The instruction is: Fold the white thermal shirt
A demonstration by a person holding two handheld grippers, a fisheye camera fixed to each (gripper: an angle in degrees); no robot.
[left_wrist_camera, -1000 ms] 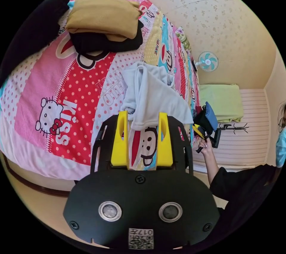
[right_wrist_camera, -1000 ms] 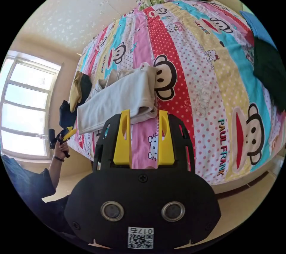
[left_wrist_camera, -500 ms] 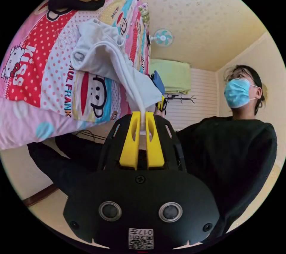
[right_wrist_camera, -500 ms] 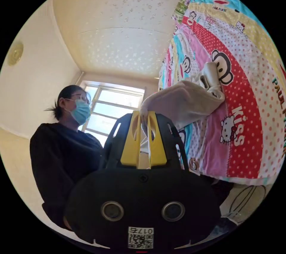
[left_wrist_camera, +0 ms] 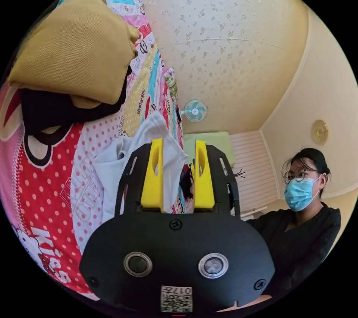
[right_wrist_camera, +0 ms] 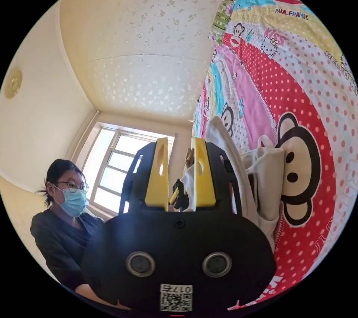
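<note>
white thermal shirt [left_wrist_camera: 112, 172] beside open left gripper [left_wrist_camera: 178, 174]

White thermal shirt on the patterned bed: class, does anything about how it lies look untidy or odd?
Yes. The white thermal shirt lies bunched in uneven layers on the cartoon-print bedspread, not squared like the folded mustard garment. Both claws are open.

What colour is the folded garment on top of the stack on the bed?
Mustard yellow folded garment, lying on a black garment; clearest in the left gripper view.
</note>
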